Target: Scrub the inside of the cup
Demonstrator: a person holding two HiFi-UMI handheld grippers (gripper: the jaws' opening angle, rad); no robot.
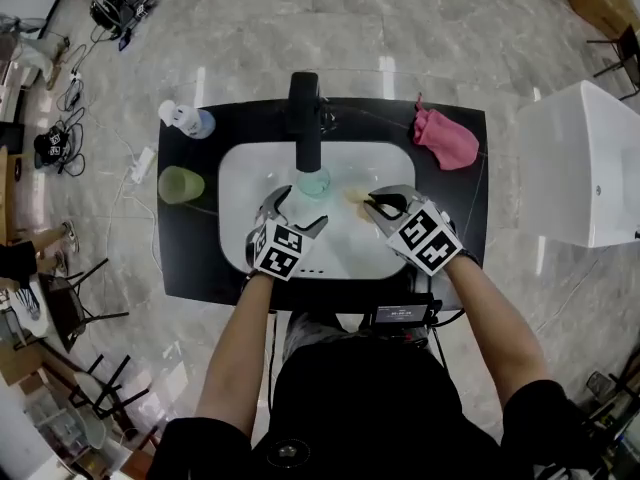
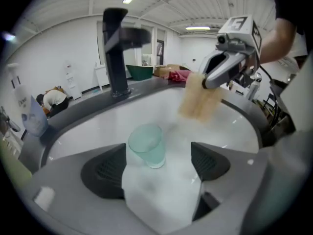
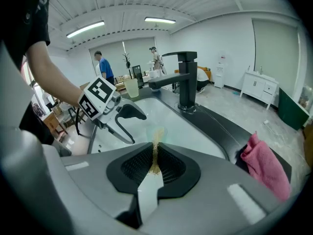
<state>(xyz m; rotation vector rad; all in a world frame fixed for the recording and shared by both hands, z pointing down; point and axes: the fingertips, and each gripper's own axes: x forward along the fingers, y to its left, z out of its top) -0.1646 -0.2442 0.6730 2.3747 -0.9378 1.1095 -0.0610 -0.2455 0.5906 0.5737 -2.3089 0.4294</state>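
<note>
The left gripper (image 2: 157, 166) has its jaws wide apart with nothing in them. The pale green cup (image 2: 146, 143) stands upright in the white sink (image 2: 230, 119) just ahead of them, below the black tap (image 2: 115, 53). The right gripper (image 3: 155, 155) is clamped tight on a tan sponge (image 2: 199, 102) - held above the sink, near the cup

Black T-shirt (image 1: 360, 413); grey left tongs (image 1: 300, 208) and right tongs (image 1: 370, 204) bear black-and-white marker cubes (image 1: 280, 250).
</note>
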